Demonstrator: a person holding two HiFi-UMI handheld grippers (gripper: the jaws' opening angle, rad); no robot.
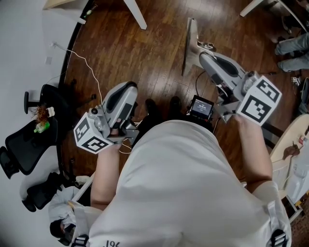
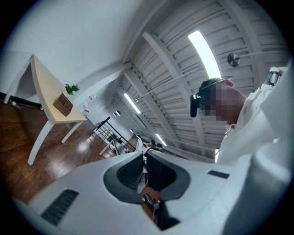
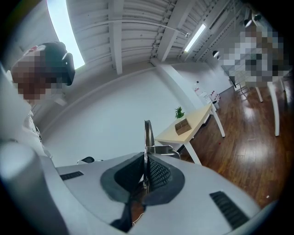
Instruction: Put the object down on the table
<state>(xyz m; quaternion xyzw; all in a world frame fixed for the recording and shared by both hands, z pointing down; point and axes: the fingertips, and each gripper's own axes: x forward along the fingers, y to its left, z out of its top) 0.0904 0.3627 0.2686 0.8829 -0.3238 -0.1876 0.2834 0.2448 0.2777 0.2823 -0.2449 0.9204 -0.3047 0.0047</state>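
My right gripper (image 1: 203, 54) (image 3: 146, 167) is shut on a thin metal object (image 1: 189, 46) (image 3: 148, 135), a flat blade seen edge-on with a wire bracket at its side. It hangs over the dark wooden floor, away from any table. The blade sticks out past the jaws, roughly level. My left gripper (image 1: 129, 88) (image 2: 144, 160) is lower left, near the person's body; its pads look together with nothing between them. A light wooden table (image 3: 195, 123) (image 2: 46, 103) stands by the white wall.
A small box (image 3: 183, 125) and a plant (image 3: 179, 111) sit on the wooden table. A black office chair (image 1: 24, 144) stands at left, a small screen device (image 1: 202, 107) hangs at the waist, white table legs (image 1: 137, 14) ahead, another person's legs (image 1: 292, 48) at right.
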